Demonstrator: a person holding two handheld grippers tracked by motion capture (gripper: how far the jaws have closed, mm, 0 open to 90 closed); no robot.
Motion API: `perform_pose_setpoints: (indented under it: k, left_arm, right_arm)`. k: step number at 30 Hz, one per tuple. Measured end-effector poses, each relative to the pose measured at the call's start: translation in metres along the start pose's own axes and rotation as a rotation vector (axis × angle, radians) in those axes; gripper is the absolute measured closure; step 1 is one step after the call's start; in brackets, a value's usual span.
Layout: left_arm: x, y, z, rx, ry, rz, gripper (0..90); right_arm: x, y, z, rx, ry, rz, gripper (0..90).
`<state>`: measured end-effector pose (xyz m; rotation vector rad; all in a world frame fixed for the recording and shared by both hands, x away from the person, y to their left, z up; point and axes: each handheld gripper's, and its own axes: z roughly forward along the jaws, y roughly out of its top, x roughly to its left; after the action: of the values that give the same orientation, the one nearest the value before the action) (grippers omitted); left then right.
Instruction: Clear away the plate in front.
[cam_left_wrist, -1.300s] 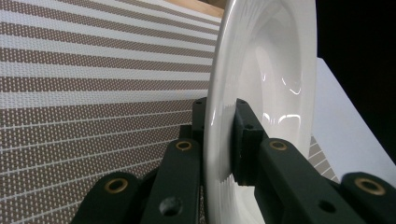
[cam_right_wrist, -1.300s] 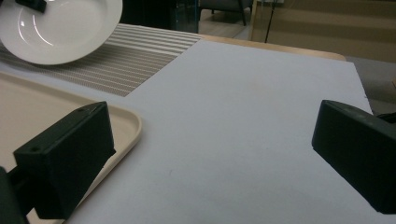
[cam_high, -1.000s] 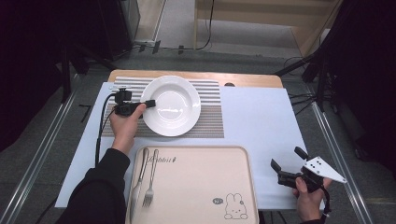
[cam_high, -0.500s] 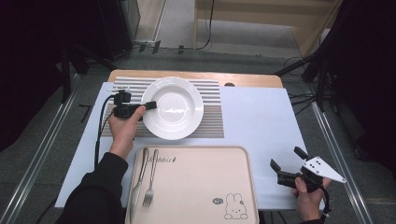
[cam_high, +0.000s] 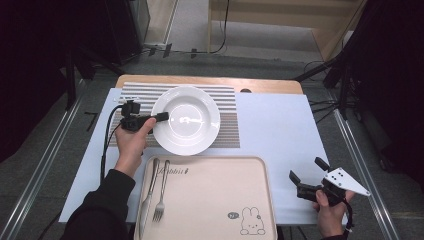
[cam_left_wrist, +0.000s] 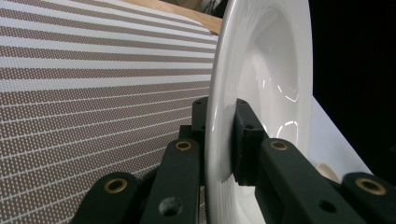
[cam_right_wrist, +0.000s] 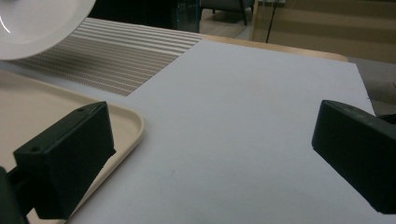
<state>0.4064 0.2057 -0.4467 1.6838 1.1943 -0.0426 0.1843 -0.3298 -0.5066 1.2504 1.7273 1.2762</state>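
A white deep plate (cam_high: 187, 120) lies over the striped placemat (cam_high: 227, 100), its near edge close to the beige tray (cam_high: 215, 200). My left gripper (cam_high: 162, 117) is shut on the plate's left rim, one jaw above it and one below. In the left gripper view the rim of the plate (cam_left_wrist: 271, 70) stands clamped between the black pads of the left gripper (cam_left_wrist: 219, 121). My right gripper (cam_high: 306, 169) is held open above the table's near right corner, with nothing between the jaws of the right gripper (cam_right_wrist: 210, 154). Whether the plate touches the mat I cannot tell.
A knife (cam_high: 149, 192) and a fork (cam_high: 161, 195) lie along the tray's left side. A rabbit drawing marks its near right corner. A white cover (cam_high: 280, 130) spreads over the table between the tray and the right gripper. The tray's corner (cam_right_wrist: 126, 121) lies near the right gripper's left jaw.
The plate, held by my left gripper, has shifted a little toward the tray and the person. The right gripper has stayed where it was.
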Motion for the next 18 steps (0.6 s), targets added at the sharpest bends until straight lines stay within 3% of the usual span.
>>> perform_pose_setpoints:
  k: [18]
  left_arm:
    - [-0.015, -0.01, -0.009, 0.0, -0.034, 0.029, 81.9]
  right_arm:
    - [0.002, 0.0, 0.001, 0.005, 0.003, -0.003, 0.0]
